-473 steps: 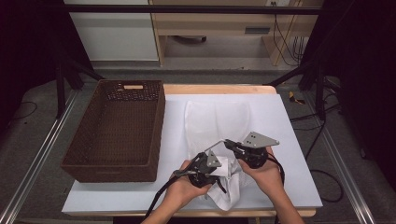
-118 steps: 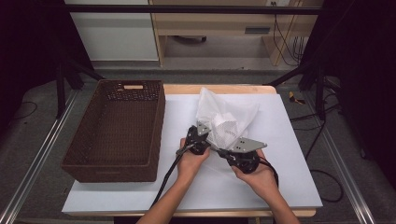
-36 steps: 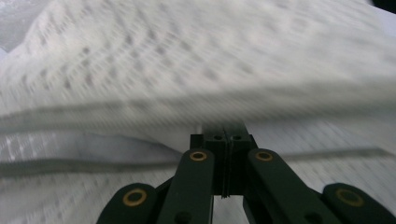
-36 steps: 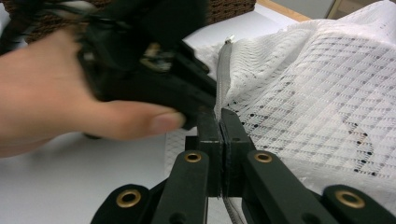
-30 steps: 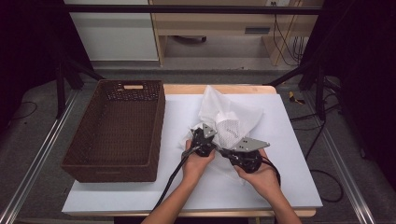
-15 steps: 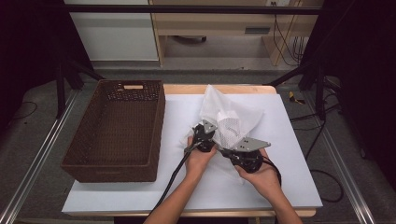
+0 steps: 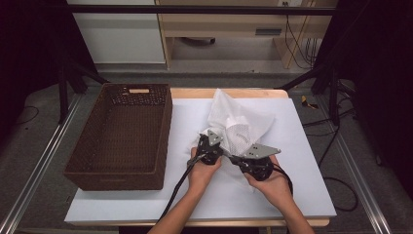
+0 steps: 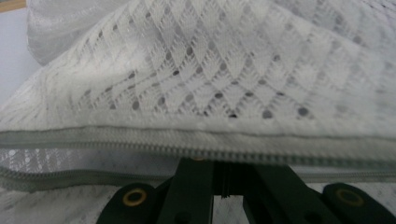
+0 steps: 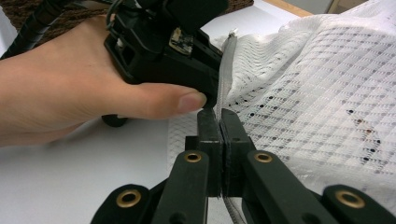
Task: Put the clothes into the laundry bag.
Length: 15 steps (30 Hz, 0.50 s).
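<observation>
You have both jaws pinched on the grey zipper edge of the white mesh laundry bag [image 7: 238, 127], which lies right of centre in the high view on the desk [image 7: 302, 195]. Left hand-held gripper [image 8: 227, 175] is clamped under the zipper tape; right hand-held gripper [image 9: 219, 122] is clamped on it too. Step: probably working the zipper, slider unseen. Next: keep the tape taut, pull along it. Basket [image 7: 119, 136] sits at left.

Mesh bag [image 8: 224, 79] blurred, cropped by edges, contents perhaps knit, unclear
</observation>
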Each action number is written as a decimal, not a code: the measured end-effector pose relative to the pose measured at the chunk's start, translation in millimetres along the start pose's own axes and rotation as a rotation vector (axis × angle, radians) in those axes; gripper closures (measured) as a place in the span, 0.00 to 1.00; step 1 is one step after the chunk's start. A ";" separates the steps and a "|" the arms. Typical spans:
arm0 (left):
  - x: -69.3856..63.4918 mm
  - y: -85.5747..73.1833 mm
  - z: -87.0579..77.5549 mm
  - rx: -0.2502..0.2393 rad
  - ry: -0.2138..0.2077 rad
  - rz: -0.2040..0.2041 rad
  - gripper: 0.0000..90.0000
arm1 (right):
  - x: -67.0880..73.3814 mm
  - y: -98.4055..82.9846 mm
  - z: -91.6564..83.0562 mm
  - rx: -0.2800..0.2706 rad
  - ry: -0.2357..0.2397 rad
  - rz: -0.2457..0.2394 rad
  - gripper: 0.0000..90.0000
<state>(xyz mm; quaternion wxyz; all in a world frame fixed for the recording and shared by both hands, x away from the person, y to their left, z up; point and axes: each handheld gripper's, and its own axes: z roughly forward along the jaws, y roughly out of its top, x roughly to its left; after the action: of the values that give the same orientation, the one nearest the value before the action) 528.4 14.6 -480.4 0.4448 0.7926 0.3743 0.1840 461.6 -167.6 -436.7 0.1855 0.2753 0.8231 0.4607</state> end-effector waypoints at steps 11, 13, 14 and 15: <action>-10.8 -13.0 -31.3 0.006 -0.001 0.033 1.00 | -0.5 0.3 -0.5 -0.004 -0.001 0.005 0.99; -12.0 -15.4 -40.0 0.009 0.013 0.044 1.00 | -0.6 0.6 -0.9 -0.008 -0.002 0.005 0.99; -12.4 -16.1 -44.6 0.008 0.025 0.052 1.00 | -0.7 0.7 -1.2 -0.010 -0.003 0.003 0.99; -12.0 -16.6 -50.2 0.004 0.039 0.065 1.00 | -0.7 0.8 -1.4 -0.010 -0.003 0.004 0.99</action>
<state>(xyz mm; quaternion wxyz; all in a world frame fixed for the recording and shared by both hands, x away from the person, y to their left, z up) 482.1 39.4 -466.9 0.4297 0.8015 0.3572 0.2132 461.5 -168.6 -435.2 0.1872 0.2768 0.8198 0.4650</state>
